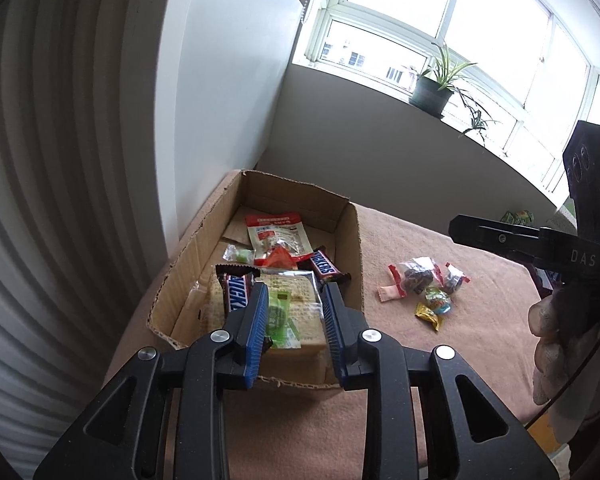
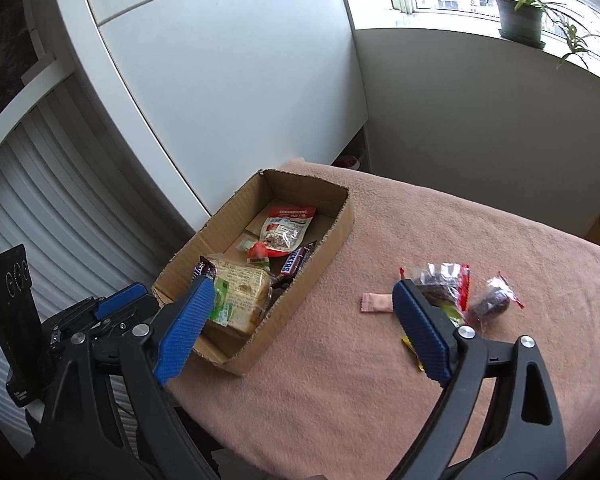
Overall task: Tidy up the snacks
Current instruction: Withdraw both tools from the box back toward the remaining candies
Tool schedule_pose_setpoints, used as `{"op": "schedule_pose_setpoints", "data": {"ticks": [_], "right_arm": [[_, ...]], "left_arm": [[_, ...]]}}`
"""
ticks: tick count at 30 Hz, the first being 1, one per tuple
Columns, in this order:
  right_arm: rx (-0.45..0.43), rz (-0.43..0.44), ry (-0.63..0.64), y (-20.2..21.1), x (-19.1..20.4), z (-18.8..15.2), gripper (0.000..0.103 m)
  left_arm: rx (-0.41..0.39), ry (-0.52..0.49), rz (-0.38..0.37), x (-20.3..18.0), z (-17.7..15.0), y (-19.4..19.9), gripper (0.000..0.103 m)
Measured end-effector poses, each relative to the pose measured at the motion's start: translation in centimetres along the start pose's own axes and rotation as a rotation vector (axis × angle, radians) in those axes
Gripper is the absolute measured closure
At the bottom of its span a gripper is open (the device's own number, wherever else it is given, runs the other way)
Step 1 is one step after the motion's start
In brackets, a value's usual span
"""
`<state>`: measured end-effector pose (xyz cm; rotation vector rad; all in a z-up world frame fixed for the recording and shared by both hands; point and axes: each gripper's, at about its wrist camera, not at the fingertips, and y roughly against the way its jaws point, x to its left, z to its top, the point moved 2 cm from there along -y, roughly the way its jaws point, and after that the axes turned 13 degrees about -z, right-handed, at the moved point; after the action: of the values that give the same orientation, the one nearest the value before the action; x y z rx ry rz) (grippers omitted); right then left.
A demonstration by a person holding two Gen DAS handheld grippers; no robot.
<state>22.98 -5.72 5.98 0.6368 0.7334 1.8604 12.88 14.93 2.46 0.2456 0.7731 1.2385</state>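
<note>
Crinkly wrapped snacks (image 2: 452,284) beside corrugated cardboard box (image 2: 336,228).

Two chocolate bars in the cardboard box (image 1: 352,240) carry the brand "SNICKERS": the far one (image 1: 325,267) shows it nearly whole, the near left one (image 1: 236,292) only "NICKE". The black device at right (image 1: 580,258) reads "DAS". Print on the other wrappers is too small to read.

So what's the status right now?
Both grippers, left and right, open, empty. Box part filled. Loose snacks wait on blanket. Nothing blocking.
</note>
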Motion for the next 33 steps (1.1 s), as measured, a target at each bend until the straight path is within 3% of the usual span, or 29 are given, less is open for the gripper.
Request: {"op": "schedule_pose_setpoints", "data": {"ticks": [5, 13, 23, 26, 28, 33], "right_arm": [[-0.037, -0.059, 0.003, 3.1, -2.6, -2.9, 0.005], [-0.113, -0.191, 0.125, 6.1, -4.0, -8.1, 0.004], [-0.117, -0.181, 0.057, 5.0, -7.4, -11.3, 0.004], [-0.092, -0.19, 0.029, 4.1, -9.0, -11.5, 0.004], [-0.07, -0.197, 0.012, 3.3, -10.3, -11.4, 0.004], [-0.027, -0.182, -0.059, 1.4, -13.9, -10.5, 0.005]], "left_arm": [[0.005, -0.015, -0.02, -2.1, -1.4, 1.1, 0.072], [-0.007, -0.001, -0.047, -3.8, -4.5, 2.8, 0.072], [0.04, -0.021, -0.068, -7.0, -6.9, 0.3, 0.072], [0.07, -0.008, -0.088, -7.8, -7.4, -1.4, 0.069], [0.091, -0.009, -0.095, -8.4, -7.7, -2.6, 0.062], [0.14, -0.014, -0.113, -9.7, -8.0, -5.7, 0.061]]}}
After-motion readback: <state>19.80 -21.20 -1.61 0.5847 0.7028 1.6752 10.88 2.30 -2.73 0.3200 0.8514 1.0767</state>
